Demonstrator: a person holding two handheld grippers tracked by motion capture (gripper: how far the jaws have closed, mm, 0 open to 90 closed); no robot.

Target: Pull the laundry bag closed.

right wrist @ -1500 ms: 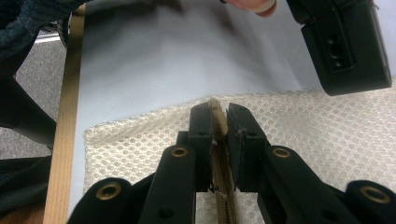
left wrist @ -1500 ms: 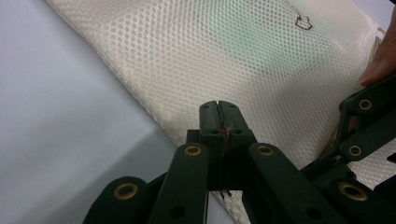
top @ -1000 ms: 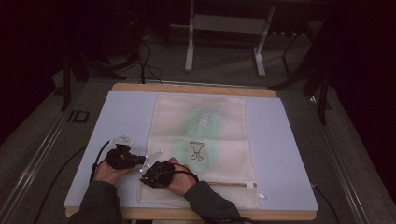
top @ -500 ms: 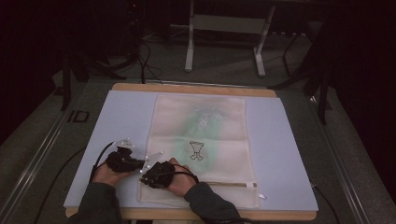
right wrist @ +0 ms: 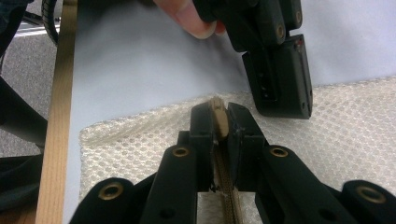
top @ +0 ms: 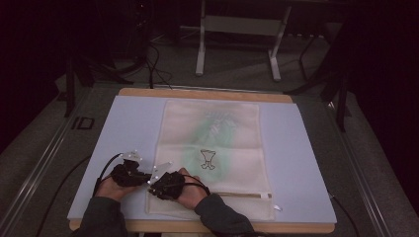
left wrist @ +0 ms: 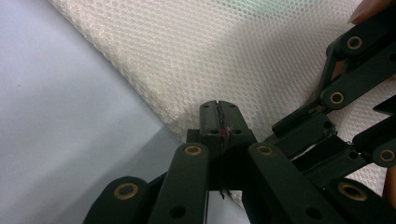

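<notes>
A white mesh bag [top: 217, 143] with a green print lies flat on a pale blue mat [top: 306, 163]. Both grippers meet at its near left corner. My left gripper [top: 147, 177] [left wrist: 218, 116] is shut, its tips pinching the bag's mesh edge [left wrist: 187, 116]. My right gripper [top: 153, 187] [right wrist: 218, 122] is shut on the tan end of the bag's zipper [right wrist: 218, 116], whose teeth run back under the jaws. In the right gripper view the left gripper [right wrist: 280, 100] sits just beyond, tips touching the bag's edge, with a fingertip [right wrist: 194, 21] above it.
The mat lies on a wooden table [top: 207, 94], whose near edge [right wrist: 53, 140] is close beside the grippers. The zipper [top: 242, 195] runs along the bag's near end. A metal stand [top: 237, 24] and cables sit on the dark floor behind.
The left hand has edged slightly toward the bag's corner and the right gripper. The right hand and the bag have stayed in place.
</notes>
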